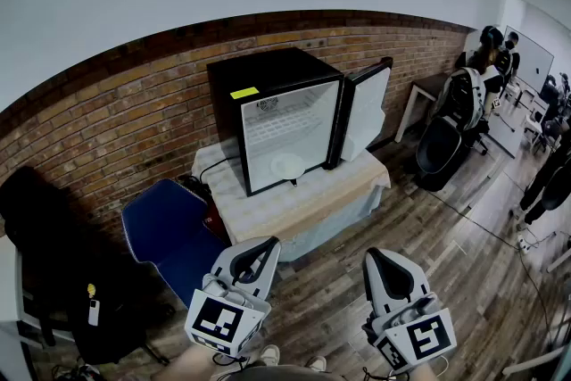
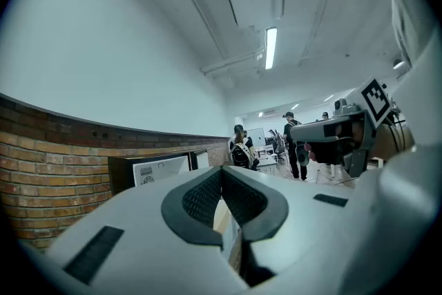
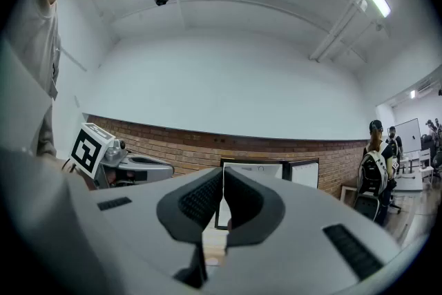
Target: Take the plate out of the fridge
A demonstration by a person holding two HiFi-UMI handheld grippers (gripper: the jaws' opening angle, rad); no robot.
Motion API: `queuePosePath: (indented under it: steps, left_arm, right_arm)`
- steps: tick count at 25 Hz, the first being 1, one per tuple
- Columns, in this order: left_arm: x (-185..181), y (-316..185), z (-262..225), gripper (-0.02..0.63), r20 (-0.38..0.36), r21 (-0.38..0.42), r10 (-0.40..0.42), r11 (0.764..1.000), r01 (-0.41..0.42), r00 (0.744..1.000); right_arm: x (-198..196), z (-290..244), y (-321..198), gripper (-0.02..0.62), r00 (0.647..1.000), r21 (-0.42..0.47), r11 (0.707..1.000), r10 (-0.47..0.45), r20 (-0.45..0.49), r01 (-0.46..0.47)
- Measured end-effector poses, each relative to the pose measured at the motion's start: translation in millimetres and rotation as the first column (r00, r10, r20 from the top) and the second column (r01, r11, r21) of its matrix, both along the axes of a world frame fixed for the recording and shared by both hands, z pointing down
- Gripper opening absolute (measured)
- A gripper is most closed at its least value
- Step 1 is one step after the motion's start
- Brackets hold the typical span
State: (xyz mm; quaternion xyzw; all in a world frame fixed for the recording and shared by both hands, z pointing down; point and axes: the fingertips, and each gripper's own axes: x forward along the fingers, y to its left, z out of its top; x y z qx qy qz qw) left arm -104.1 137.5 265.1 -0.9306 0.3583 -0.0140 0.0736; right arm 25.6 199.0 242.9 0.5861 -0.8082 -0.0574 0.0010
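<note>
A blue chair (image 1: 165, 232) sits on the left by the brick wall (image 1: 107, 116). The left gripper (image 1: 265, 245) is held low, its jaws pressed together on nothing. Past it, a black fridge (image 1: 268, 76) stands on a small table (image 1: 299, 208) with its door (image 1: 366, 110) open. The white plate (image 1: 287, 165) lies inside, at the bottom. The right gripper (image 1: 378, 255) is also squeezed tight and empty.

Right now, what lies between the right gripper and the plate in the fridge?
In the head view: bare floor, then the front of the clothed table. The fridge door is open, so nothing covers the plate.
</note>
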Motion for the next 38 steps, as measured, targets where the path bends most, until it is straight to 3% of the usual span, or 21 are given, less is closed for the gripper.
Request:
queuePosePath:
  steps: [12, 38]
  left_arm:
    - [15.5, 4.7, 6.6, 0.018, 0.016, -0.037, -0.024, 0.999, 0.024, 1.0]
    - [72.8, 36.2, 34.2, 0.018, 0.038, -0.049, -0.133, 0.99, 0.135, 0.99]
  right_arm:
    - [16.2, 5.4, -1.7, 0.031, 0.997, -0.004, 0.999, -0.038, 0.073, 0.038]
    - [78.9, 39.8, 17.2, 0.031, 0.99, -0.077, 0.988, -0.134, 0.047, 0.137]
